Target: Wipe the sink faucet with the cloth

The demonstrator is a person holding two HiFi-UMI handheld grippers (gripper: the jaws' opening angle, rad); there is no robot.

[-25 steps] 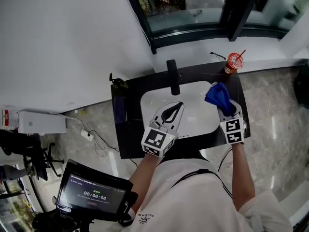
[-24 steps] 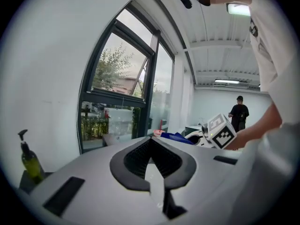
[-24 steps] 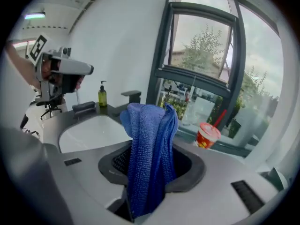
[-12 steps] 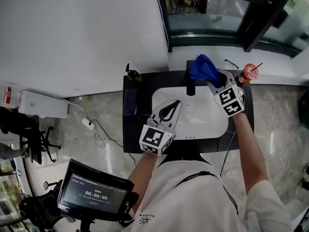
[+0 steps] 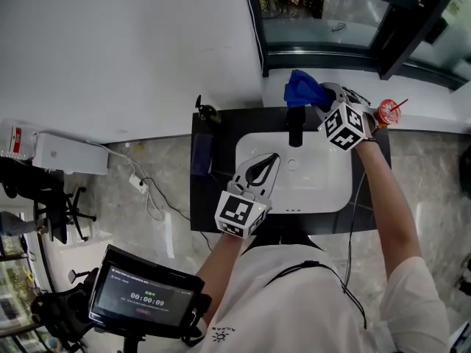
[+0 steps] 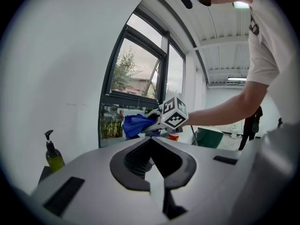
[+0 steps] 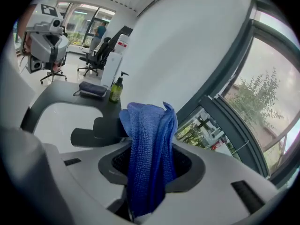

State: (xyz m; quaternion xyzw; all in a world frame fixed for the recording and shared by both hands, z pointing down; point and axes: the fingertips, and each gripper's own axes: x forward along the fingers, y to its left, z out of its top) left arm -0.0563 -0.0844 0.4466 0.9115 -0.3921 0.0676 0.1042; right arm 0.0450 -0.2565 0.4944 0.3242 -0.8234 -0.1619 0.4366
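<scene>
While the crumpled blue microfibre cloth (image 7: 147, 149) is pinched firmly between the jaws of the right gripper (image 7: 150, 175), I judge the task to be at its very start, with the wiping itself not yet visibly done. From the head view the cloth (image 5: 302, 88) sits at the back of the sink, just above the rear end of the flat black faucet (image 5: 295, 123), and the right gripper (image 5: 322, 100) reaches in over the far right corner. In the right gripper view the cloth's folds hang in front of the faucet (image 7: 89, 136), so I cannot tell whether fabric touches metal. As I read it, the cloth is fetched and brought to the fixture; what is left is to press it on and draw it along the spout and around the base. The left gripper (image 5: 263, 169) hovers over the near side of the white oval sink basin (image 5: 324, 197), its fingers together and empty, as its own view (image 6: 152, 153) confirms. Farther out on the black countertop (image 5: 210, 215) stand a pump bottle of yellow-green soap (image 7: 116, 89) and a dark folded pouch (image 5: 201, 155), and a red cup with a straw (image 5: 388, 113) sits just beyond the right corner, close to my working hand, so I would keep my sweep short on that side.
</scene>
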